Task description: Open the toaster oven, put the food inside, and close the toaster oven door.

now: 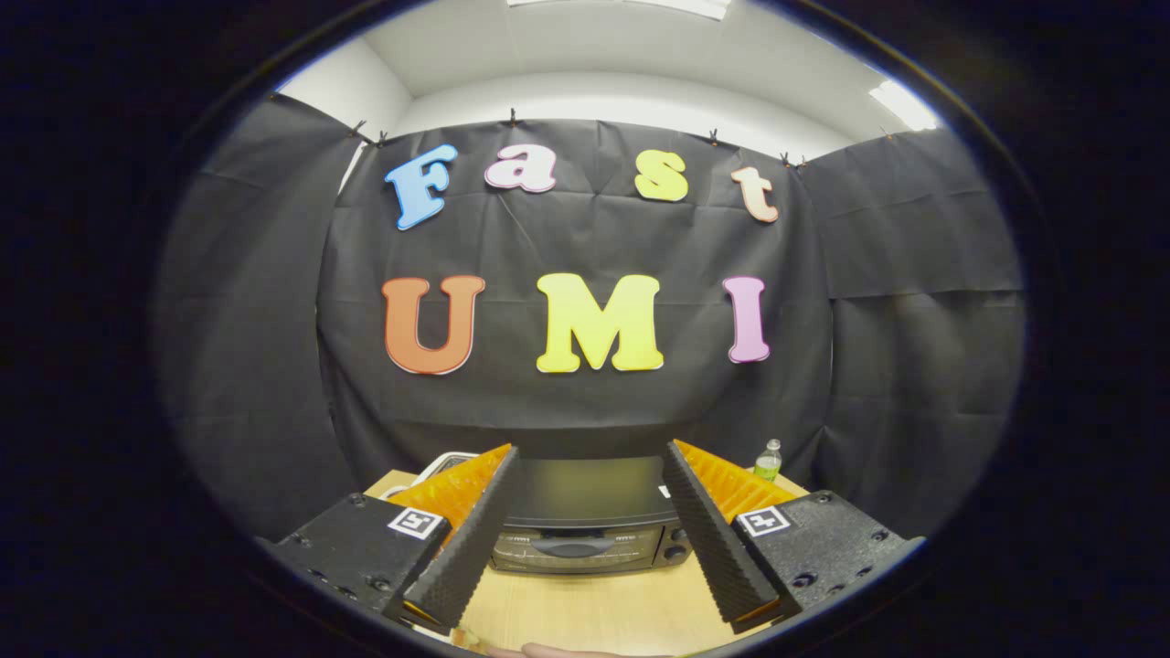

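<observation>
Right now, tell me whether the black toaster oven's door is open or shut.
Shut: the black toaster oven shows its door flush, handle facing forward, beyond the open gripper.

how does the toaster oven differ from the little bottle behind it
The toaster oven is a wide, dark, low box framed by the open claw; the bottle is slim, clear, upright, beyond the right finger. The oven looks far bigger and nearer the claw. Both stand on the wooden table.

Bright overhead light from ceiling panels (900, 105), even, soft shadows under gripper (590, 521) w/ fingers spread apart, strong fisheye bending at edges, centre sharp, no glare.
</observation>
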### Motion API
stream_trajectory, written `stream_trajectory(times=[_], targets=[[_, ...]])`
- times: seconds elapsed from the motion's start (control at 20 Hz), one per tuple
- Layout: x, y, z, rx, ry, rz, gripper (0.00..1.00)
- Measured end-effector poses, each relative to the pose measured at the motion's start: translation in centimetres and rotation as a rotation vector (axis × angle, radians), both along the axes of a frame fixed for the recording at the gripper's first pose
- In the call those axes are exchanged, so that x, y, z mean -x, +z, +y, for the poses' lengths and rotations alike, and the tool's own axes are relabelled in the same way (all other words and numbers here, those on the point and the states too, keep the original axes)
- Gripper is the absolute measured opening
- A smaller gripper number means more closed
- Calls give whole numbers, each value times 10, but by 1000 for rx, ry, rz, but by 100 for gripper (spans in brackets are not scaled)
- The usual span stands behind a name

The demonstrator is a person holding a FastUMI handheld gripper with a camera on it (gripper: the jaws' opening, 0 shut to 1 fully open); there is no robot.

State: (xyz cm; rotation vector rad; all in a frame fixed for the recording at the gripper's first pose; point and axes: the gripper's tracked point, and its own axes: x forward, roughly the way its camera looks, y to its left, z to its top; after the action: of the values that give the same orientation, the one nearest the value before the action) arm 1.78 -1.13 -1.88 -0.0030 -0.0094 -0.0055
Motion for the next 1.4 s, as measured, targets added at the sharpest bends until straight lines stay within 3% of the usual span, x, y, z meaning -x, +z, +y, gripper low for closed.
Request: stream_trajectory(times=[0.6, 1.0, 1.4], targets=[[-78, -71, 5, 33, 7, 38, 100], [-139, -159, 13, 51, -14, 220, 100], [-154, -200, 7, 63, -28, 314, 100]])
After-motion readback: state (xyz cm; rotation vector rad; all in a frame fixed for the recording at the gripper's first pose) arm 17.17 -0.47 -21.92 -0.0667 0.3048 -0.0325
